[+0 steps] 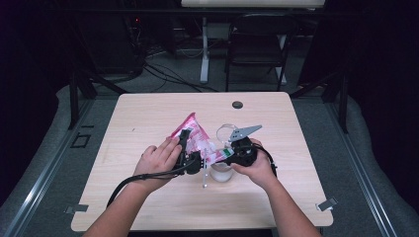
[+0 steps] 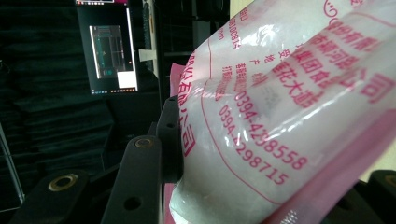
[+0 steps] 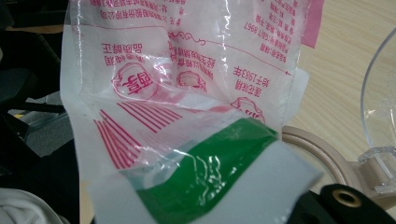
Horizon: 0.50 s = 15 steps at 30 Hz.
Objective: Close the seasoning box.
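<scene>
Pinching the bag [image 2: 280, 116], left fingers [image 2: 140, 186] clamped across its full white belly, the black pad pressed flat against the plastic in the left gripper view. Pressed together on the same bag [image 3: 187, 93] at its lower end, right fingers [image 3: 343, 198] nipping the green-printed corner, which hangs just above the rim of the beige container [image 3: 317, 149]. Seen from the high view, left gripper [image 1: 187, 150] and right gripper [image 1: 232, 150] close together over the middle of the worktop [image 1: 148, 197], bag [image 1: 195, 136] slung between them, pink top corner raised toward the far side, lower end dipping toward the small pale container [image 1: 221, 173]. Just behind, a clear plastic lid or bowl [image 1: 226, 131], resting on the wood; cannot tell which of the two. A thin metal rod [image 1: 204, 177], perhaps a spoon handle, standing beside the container.

Step in hand, by the look of it: pouring the white grains from bag into container, mouth held at the corner, body tipped. Whether the corner is already open, not clear from these views.

Next move likely calls for raising the left end further while keeping the pinched corner steady over the rim, slowly enough to avoid a sudden rush and a spill onto the worktop.
</scene>
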Available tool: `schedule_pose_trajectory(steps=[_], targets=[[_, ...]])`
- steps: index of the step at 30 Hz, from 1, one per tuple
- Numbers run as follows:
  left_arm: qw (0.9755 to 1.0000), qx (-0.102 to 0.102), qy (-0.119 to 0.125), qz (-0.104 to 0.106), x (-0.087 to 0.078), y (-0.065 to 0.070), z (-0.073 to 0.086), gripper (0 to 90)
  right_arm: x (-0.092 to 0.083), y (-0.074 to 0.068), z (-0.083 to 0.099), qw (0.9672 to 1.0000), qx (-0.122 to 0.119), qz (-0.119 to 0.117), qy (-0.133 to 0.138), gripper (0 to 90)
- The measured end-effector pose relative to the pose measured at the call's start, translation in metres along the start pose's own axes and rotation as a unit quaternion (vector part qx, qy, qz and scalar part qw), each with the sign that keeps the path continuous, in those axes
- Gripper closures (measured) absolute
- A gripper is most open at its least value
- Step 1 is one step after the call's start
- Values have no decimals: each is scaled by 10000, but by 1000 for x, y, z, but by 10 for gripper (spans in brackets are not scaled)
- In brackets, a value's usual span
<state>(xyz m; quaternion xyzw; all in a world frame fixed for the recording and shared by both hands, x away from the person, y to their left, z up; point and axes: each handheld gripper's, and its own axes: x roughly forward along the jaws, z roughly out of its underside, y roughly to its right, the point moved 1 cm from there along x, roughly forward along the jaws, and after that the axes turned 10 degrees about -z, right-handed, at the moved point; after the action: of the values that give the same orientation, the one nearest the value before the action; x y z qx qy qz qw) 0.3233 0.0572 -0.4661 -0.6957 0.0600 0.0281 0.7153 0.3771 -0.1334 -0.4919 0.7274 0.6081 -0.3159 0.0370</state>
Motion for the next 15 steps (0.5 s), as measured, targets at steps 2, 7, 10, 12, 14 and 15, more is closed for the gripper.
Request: schedule_pose_trajectory(steps=[2, 7, 10, 12, 14, 15], targets=[[10000, 31, 4, -5, 0, 0, 0, 643, 0, 0, 0, 10000, 3, -5, 5, 900], [10000, 95, 2, -13, 0, -1, -1, 644, 0, 1, 0, 10000, 6, 25, -9, 900], [9999, 113, 2, -21, -1, 0, -2, 644, 0, 1, 0, 10000, 5, 52, -30, 900], [9999, 102, 1, -11, -1, 0, -1, 644, 0, 1, 1, 10000, 13, 47, -24, 900], [9999, 102, 1, -4, -1, 0, -1, 644, 1, 1, 1, 10000, 17, 45, -28, 900], [9999, 101, 0, -4, -1, 0, -1, 645, 1, 1, 1, 10000, 22, 46, -22, 900]])
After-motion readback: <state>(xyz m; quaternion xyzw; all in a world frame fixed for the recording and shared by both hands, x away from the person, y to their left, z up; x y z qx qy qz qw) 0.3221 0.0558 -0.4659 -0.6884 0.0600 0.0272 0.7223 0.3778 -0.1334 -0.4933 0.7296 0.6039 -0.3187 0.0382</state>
